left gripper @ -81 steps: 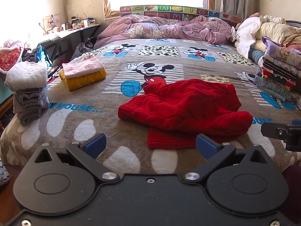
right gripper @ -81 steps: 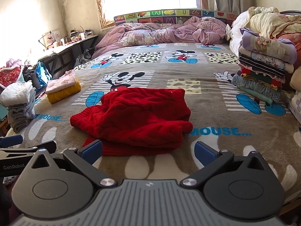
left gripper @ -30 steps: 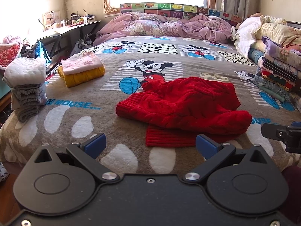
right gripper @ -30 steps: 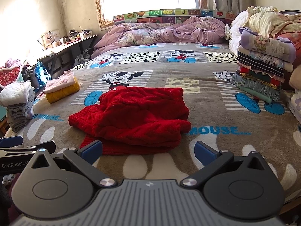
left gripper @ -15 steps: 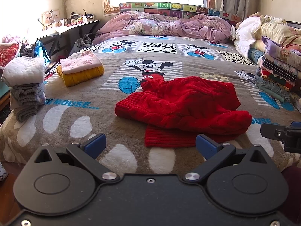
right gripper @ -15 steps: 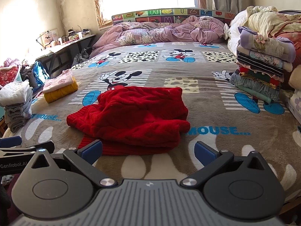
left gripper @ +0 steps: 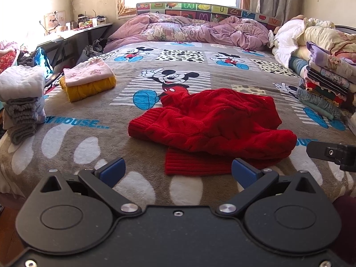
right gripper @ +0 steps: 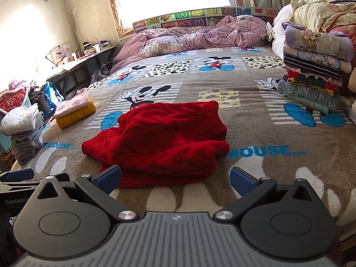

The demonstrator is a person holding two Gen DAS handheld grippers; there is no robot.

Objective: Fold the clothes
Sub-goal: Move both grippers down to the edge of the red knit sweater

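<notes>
Left tool (left gripper: 176, 173) spread empty, red sweater (left gripper: 213, 124) just beyond, bare blanket (left gripper: 89, 138) around

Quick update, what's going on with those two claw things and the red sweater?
Left gripper open, empty. Right gripper open, empty. Red sweater bunched on the bed, untouched, just beyond both sets of fingers. Nothing in the way.

We find bare blanket (left gripper: 89, 146) at lower left and centre right; folded stacks (left gripper: 20, 98) (right gripper: 311, 71) block the frame's left and right edges.
</notes>
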